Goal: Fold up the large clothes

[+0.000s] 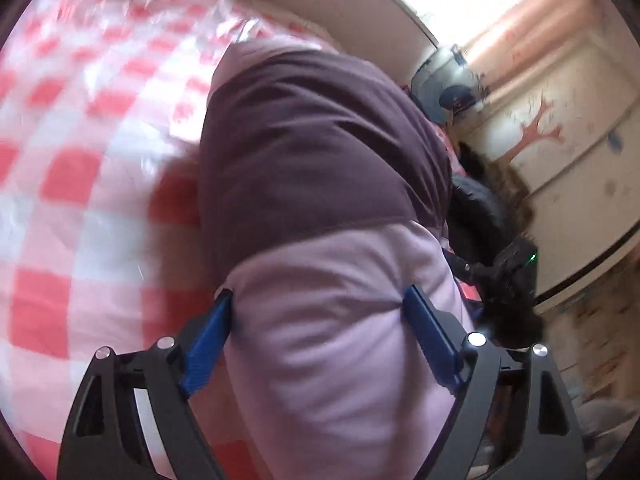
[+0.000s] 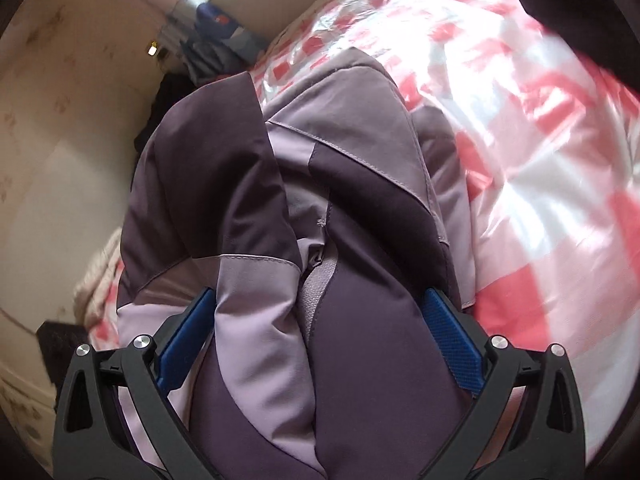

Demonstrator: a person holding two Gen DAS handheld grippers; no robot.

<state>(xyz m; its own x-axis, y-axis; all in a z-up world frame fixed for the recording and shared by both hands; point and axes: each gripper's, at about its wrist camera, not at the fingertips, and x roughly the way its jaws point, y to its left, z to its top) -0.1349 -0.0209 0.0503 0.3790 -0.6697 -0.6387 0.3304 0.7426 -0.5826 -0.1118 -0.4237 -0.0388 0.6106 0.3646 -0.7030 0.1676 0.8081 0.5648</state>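
Red-and-white checked bedding (image 1: 80, 184) under clear plastic covers the bed beneath both grippers. Nearest the left camera, the left gripper (image 1: 318, 312) points along the bed, its blue fingers (image 1: 208, 340) spread and pressing either side of a thick pale-lilac fold of the jacket (image 1: 320, 160). The right gripper (image 2: 324, 312) likewise straddles a bunched purple-and-lilac fold, holding it. Beyond, the jacket lies heaped on the bedding; farther off stands a cream wall (image 1: 560, 152) with a red tree decal. No writing is legible.
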